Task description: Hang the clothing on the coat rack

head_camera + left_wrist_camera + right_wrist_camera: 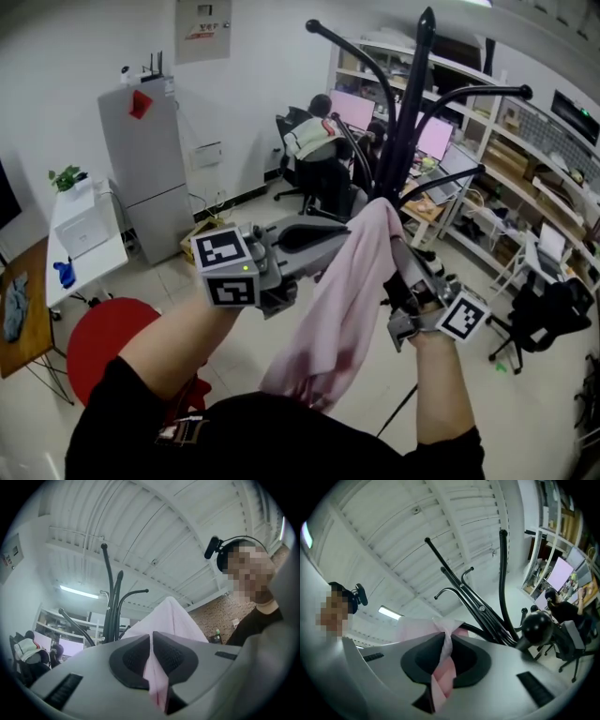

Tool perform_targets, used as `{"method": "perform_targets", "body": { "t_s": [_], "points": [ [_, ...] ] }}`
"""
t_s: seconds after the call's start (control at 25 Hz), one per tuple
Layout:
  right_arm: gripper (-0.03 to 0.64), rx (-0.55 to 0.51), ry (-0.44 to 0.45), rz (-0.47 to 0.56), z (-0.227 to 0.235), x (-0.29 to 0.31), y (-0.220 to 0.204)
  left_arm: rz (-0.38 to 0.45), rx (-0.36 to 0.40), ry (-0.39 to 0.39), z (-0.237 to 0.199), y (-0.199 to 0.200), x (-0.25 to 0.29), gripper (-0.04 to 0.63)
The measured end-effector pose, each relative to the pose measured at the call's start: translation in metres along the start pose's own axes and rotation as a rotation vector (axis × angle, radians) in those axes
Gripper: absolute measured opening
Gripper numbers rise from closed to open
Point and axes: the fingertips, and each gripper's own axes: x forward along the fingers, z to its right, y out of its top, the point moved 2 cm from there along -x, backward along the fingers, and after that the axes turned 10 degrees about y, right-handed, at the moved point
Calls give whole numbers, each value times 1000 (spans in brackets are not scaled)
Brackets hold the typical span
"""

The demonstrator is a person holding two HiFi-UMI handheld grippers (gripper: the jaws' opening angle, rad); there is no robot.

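Both arms are raised in front of my chest, bare forearms coming up out of black sleeves, and the two tools are angled toward each other at the coat rack (409,131). My left gripper (342,231) lies nearly level, pointing right, marker cube facing the head camera. My right gripper (392,242) tilts up and to the left, its cube low by my wrist. The pink garment (342,300) is held between them, bunched at the top where the tips meet and hanging in long loose folds down to my torso. Its peak sits just in front of the rack's black pole, beside a lower curved arm; I can't tell if it touches. In the left gripper view my jaws are together, clamped on a thin fold of the pink cloth (171,618), which rises in a tent shape past the tips. The rack's poles (111,611) stand behind it to the left. In the right gripper view my jaws pinch a twisted strip of the same fabric (443,677), which fans out flat above the pads. A ball-tipped rack arm (539,626) sits close on the right. The cloth looks soft, pale pink and plain.
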Motion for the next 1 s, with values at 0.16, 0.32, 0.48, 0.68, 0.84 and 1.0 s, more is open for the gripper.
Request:
{"method": "perform_targets", "body": {
  "t_s": [0.16,0.32,0.48,0.68,0.84,1.0],
  "points": [
    [85,-1,-27,3,3,-23,-6,12,-1,13,4,2,-3,21],
    [86,-6,-74,31,2,-45,-5,30,-20,43,-1,3,-18,20],
    [85,-99,-93,45,-14,-58,11,54,-67,120,-20,-2,-36,20],
    [86,-217,-92,21,-45,-57,24,97,-110,222,-37,-4,-75,20],
    [84,-260,-64,-16,-73,-49,15,94,-95,299,-38,-12,-125,20],
    [84,-276,-38,-105,-101,-39,-6,50,-39,408,-28,-28,-185,20]
  ]
}}
